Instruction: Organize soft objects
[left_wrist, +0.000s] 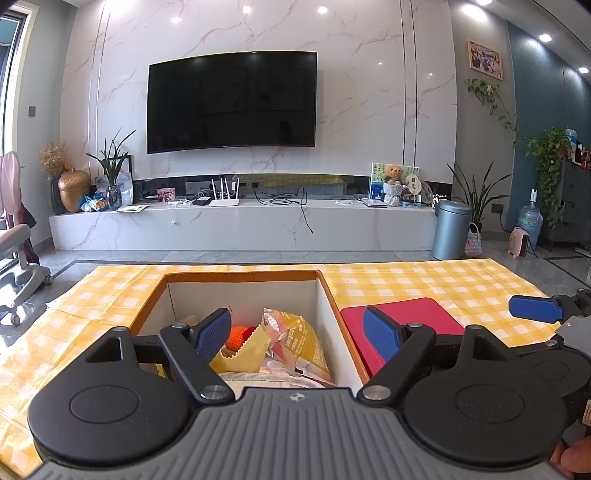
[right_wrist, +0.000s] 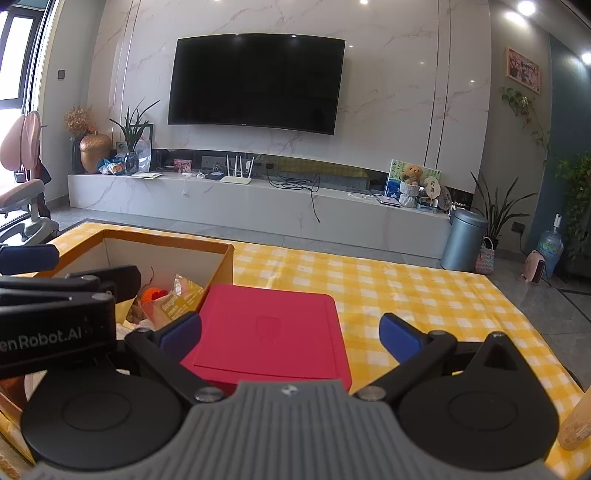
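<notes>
An open orange-edged cardboard box sits on the yellow checked tablecloth. Inside it lie an orange knitted toy, a yellow cloth, a yellow snack bag and a pale fabric piece. My left gripper is open and empty, over the box's near right side. A flat red lid lies right of the box. My right gripper is open and empty just above the lid. The right gripper's blue fingertip shows at the left view's right edge.
A beige cylinder stands at the table's near right edge. Beyond the table's far edge are grey floor, a marble TV bench, a grey bin and a pink chair at the left.
</notes>
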